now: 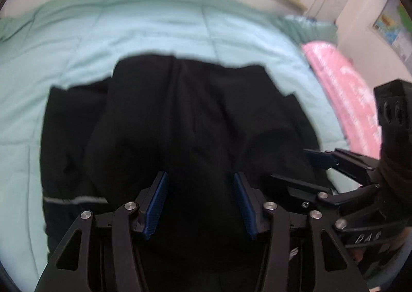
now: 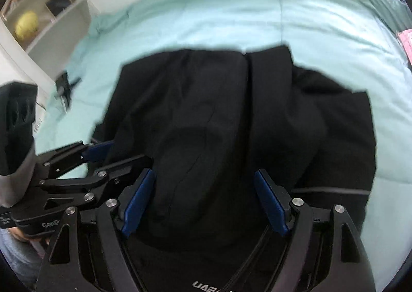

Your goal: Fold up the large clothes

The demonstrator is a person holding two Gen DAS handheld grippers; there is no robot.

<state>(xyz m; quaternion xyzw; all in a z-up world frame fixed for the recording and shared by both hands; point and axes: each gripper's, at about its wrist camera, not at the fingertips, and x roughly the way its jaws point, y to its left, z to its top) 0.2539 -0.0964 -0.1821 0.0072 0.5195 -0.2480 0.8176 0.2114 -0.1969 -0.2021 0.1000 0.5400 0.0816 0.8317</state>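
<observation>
1. Black garment (image 1: pixel 195 122), partly folded with layers overlapping, lies spread on the mint-green quilt (image 1: pixel 159 26), filling the space just ahead of both tools; a grey reflective stripe (image 1: pixel 77 199) shows near its left edge.
2. Left gripper (image 1: pixel 200 204) hovers over the cloth, blue pads (image 1: pixel 157 204) spread wide, holding nothing.
3. Right gripper (image 2: pixel 206 201) is likewise wide apart above the garment, empty.
4. Pink bundle (image 1: pixel 345 101) rests at the quilt's right side.
5. White shelf (image 2: pixel 43 6) holds a yellow object (image 2: pixel 25 24).
</observation>
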